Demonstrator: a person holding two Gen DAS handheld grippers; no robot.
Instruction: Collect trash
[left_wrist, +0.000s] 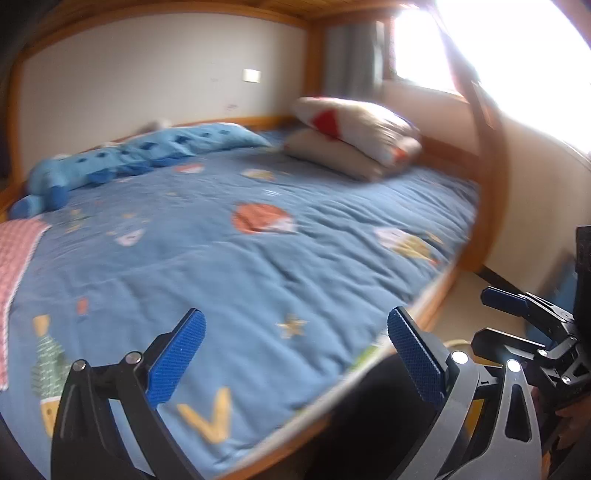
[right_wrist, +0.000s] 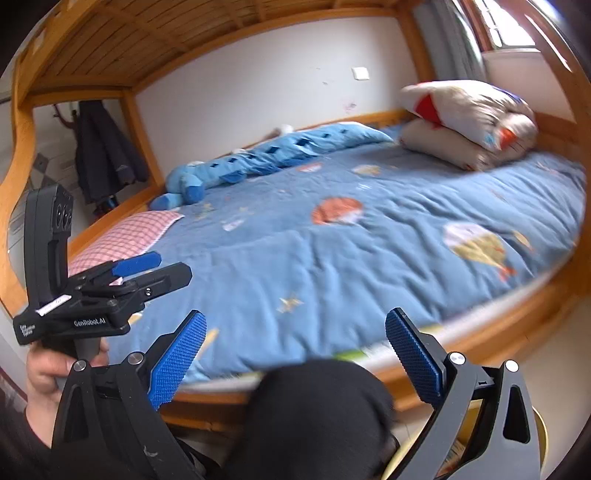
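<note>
At the far left of the bed a pink checked pillow (right_wrist: 127, 236) lies on the blue quilt (right_wrist: 332, 266), which is printed with planets, stars and a rocket. Behind it, along the wall side, a blue plush toy (right_wrist: 258, 158) stretches out in a long line. The left gripper (left_wrist: 295, 354) hangs above the near edge of the quilt with its jaws spread wide, both blue pads apart and nothing between them; in the right wrist view the same tool appears at the left, held in a bare hand (right_wrist: 48, 369). The right gripper (right_wrist: 295, 354) is likewise wide open and holds nothing, above the wooden bed rail (right_wrist: 480, 332) and a dark rounded shape (right_wrist: 314, 413) close to the lens that I cannot identify. Further right, 2 beige pillows (right_wrist: 465, 122) with red patches are stacked at the head of the bed, touching each other. A bright window (left_wrist: 480, 48) glares beyond them. No trash can be made out on the quilt; both views are blurred.
</note>
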